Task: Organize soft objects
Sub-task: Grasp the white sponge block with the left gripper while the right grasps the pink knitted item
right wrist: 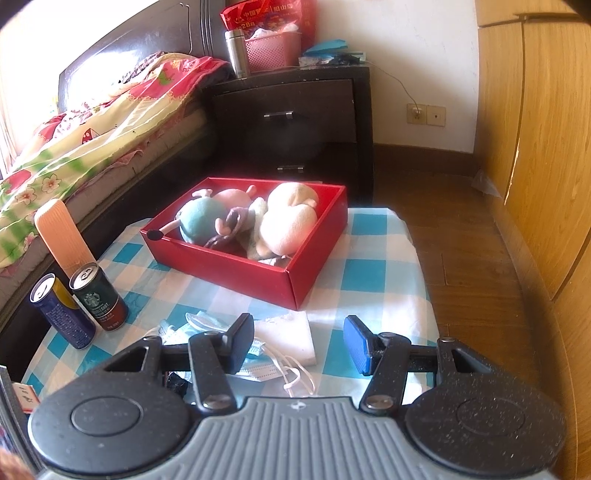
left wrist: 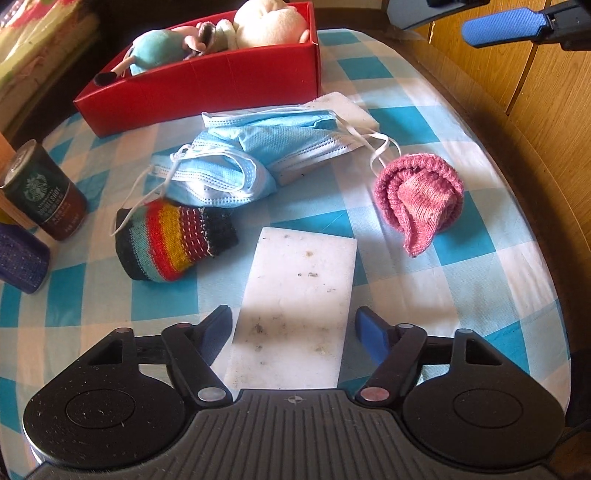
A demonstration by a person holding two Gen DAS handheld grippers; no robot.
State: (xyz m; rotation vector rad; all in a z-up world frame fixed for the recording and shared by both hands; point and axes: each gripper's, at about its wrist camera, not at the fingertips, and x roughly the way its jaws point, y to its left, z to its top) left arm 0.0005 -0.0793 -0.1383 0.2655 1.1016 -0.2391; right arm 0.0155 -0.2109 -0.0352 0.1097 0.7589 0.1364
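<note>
A red box (left wrist: 207, 83) (right wrist: 258, 275) at the table's far side holds several plush toys (right wrist: 284, 221). On the checked cloth lie blue face masks (left wrist: 258, 155) (right wrist: 255, 363), a striped knit sock (left wrist: 173, 242), a rolled pink sock (left wrist: 421, 195) and a white sponge block (left wrist: 295, 314). A second white sponge (left wrist: 351, 107) (right wrist: 291, 332) lies behind the masks. My left gripper (left wrist: 295, 332) is open, its fingers either side of the near sponge block. My right gripper (right wrist: 299, 343) is open and empty above the masks; one of its blue pads (left wrist: 502, 26) shows at top right of the left wrist view.
A Starbucks can (left wrist: 44, 192) (right wrist: 99, 299), a blue can (right wrist: 61, 314) and a peach bottle (right wrist: 61, 236) stand at the table's left edge. A bed (right wrist: 85, 140) and dark nightstand (right wrist: 295, 129) are behind, a wooden wardrobe (right wrist: 535, 147) to the right.
</note>
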